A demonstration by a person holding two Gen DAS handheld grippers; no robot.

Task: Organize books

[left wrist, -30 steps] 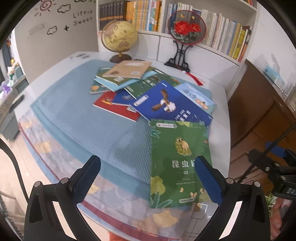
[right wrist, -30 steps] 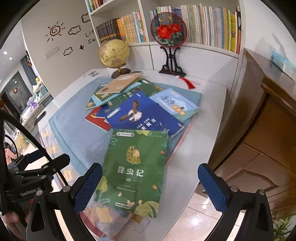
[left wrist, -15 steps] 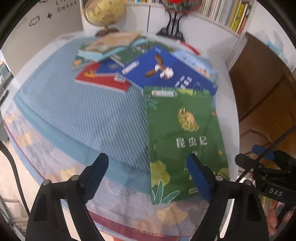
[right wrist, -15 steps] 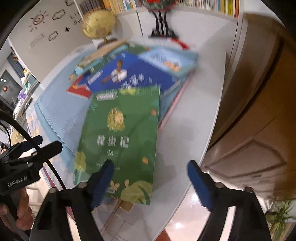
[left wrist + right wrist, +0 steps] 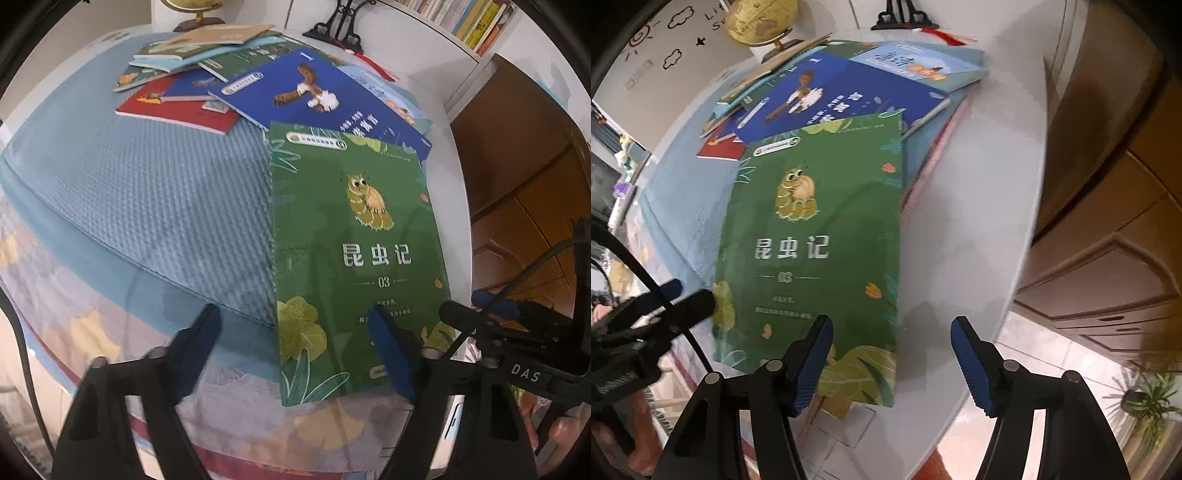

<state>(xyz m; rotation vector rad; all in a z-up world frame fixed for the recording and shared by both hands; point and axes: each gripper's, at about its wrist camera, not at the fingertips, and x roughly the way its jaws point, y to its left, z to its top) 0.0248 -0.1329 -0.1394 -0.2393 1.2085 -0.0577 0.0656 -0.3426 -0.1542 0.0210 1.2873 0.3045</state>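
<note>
Both grippers, left gripper (image 5: 295, 347) and right gripper (image 5: 892, 354), hover with jaws closing around the near corners of a green book (image 5: 354, 236), not yet gripping. Behind it, scattered books (image 5: 207, 77) remain unsorted on the table (image 5: 979, 221).

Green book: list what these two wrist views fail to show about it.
- Green book: small print near its bottom edge, blurred in the right wrist view.
- Bottom right corner, left wrist view: behind the left gripper finger.
- Blue book: lower part, under the green book.
</note>
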